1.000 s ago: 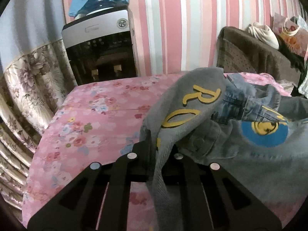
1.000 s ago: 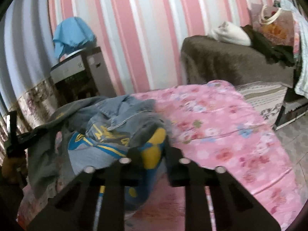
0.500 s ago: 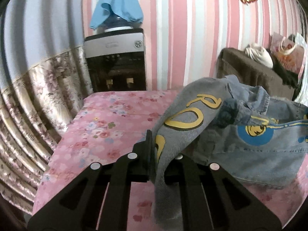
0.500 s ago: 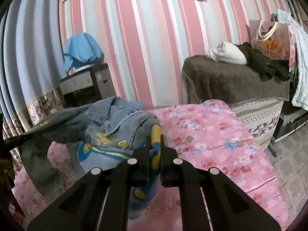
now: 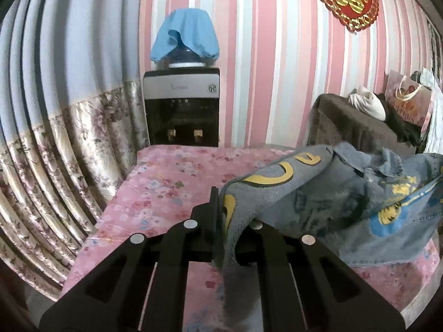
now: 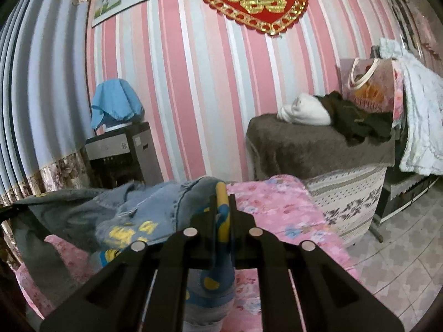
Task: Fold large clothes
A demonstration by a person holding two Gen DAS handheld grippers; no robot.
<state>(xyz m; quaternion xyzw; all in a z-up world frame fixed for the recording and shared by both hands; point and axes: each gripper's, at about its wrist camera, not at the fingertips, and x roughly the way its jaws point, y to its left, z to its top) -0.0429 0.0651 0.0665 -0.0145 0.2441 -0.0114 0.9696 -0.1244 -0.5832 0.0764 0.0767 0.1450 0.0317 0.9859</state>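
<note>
A blue denim jacket (image 5: 346, 202) with yellow letters and a blue and yellow print hangs lifted above the pink floral bed (image 5: 171, 188). My left gripper (image 5: 221, 207) is shut on one grey-blue edge of it, and cloth drapes down over the right finger. In the right wrist view the same denim jacket (image 6: 144, 213) stretches off to the left, and my right gripper (image 6: 223, 207) is shut on a yellow and blue printed fold. The lower hem hangs below both grippers, toward the pink floral bed (image 6: 279, 210).
A water dispenser (image 5: 181, 108) with a blue cloth over its bottle stands beyond the bed's far edge. Floral curtains (image 5: 55, 166) hang on the left. A brown-covered cabinet (image 6: 318, 144) with clothes and a bag stands right of the bed, by tiled floor (image 6: 401, 249).
Both grippers have risen with the jacket, lifting it off the bed and stretching it out between them. More wall and the red wall ornament have come into view.
</note>
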